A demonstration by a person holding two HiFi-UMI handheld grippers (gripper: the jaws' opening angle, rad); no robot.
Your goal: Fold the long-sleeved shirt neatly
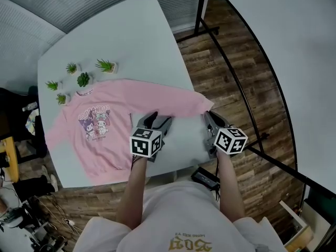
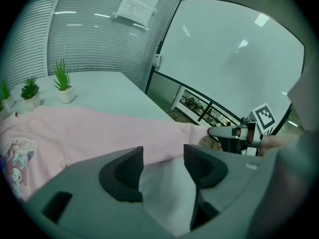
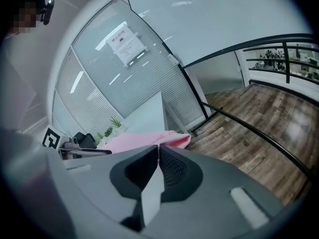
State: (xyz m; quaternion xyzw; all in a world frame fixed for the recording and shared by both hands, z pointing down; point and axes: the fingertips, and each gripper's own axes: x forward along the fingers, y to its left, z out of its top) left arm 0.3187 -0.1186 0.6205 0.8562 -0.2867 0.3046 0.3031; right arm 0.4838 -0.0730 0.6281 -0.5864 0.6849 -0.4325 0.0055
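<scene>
The pink long-sleeved shirt (image 1: 105,127) lies flat, cartoon print up, on the white table (image 1: 131,35), with one sleeve (image 1: 173,101) stretched out to the table's right edge. The right gripper (image 3: 158,151) has its jaws closed, pinching the end of that sleeve. The left gripper (image 2: 163,158) hovers just beside the sleeve's near edge, jaws wide apart and gripping nothing. Small potted plants (image 1: 83,79) stand by the collar.
</scene>
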